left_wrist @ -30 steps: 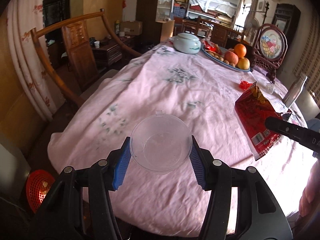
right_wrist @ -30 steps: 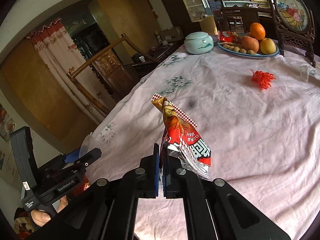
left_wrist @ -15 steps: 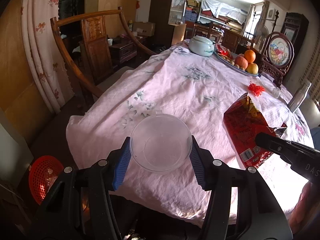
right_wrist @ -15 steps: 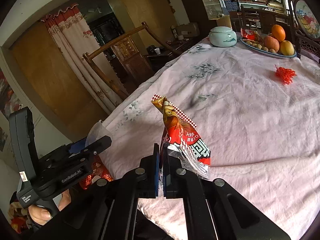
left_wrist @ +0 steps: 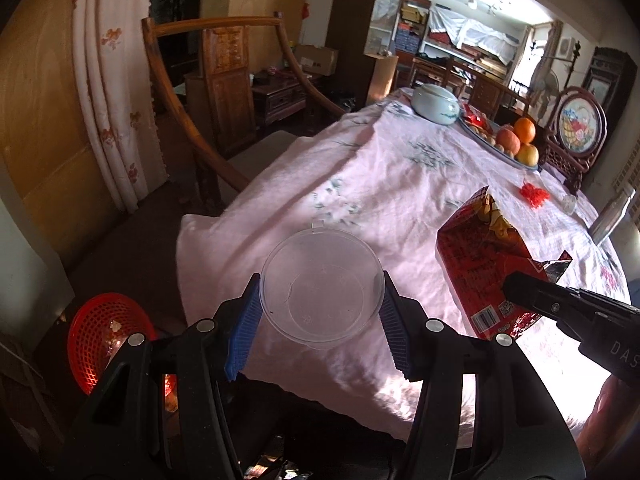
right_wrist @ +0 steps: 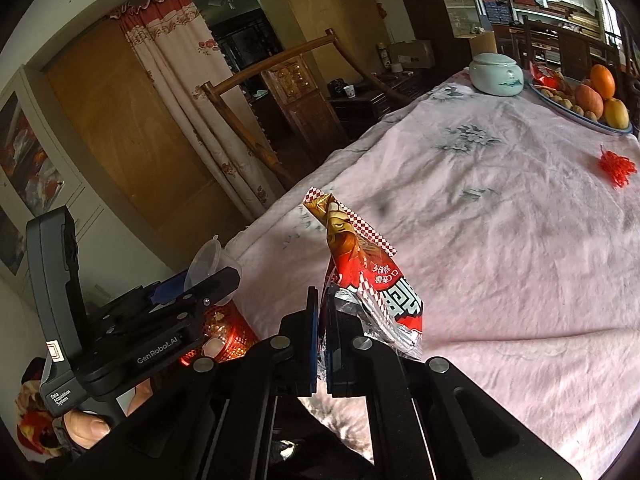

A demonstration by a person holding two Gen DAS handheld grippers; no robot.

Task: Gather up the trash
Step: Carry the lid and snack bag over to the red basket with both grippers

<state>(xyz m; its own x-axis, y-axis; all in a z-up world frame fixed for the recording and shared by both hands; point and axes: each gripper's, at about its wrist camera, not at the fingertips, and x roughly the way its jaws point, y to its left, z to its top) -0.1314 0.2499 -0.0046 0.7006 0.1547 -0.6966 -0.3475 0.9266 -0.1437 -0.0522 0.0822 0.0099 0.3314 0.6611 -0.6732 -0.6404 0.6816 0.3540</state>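
Observation:
My left gripper is shut on a clear round plastic lid, its blue pads pressing the rim on both sides, held in the air over the near end of the table. My right gripper is shut on the torn silver edge of a red snack bag, which stands up from its jaws. The bag also shows in the left wrist view, at the right. A red mesh bin sits on the floor, low at the left of the table's end. The lid and the bin appear at the left of the right wrist view.
A pink tablecloth covers the table. On it lie a red net scrap, a fruit plate, a pale lidded jar and a steel bottle. A wooden chair stands by the table's left side.
Both grippers have drawn back toward the near end of the table with their loads. The red bin now shows larger at lower left, and the chair has swung toward the middle of the view.

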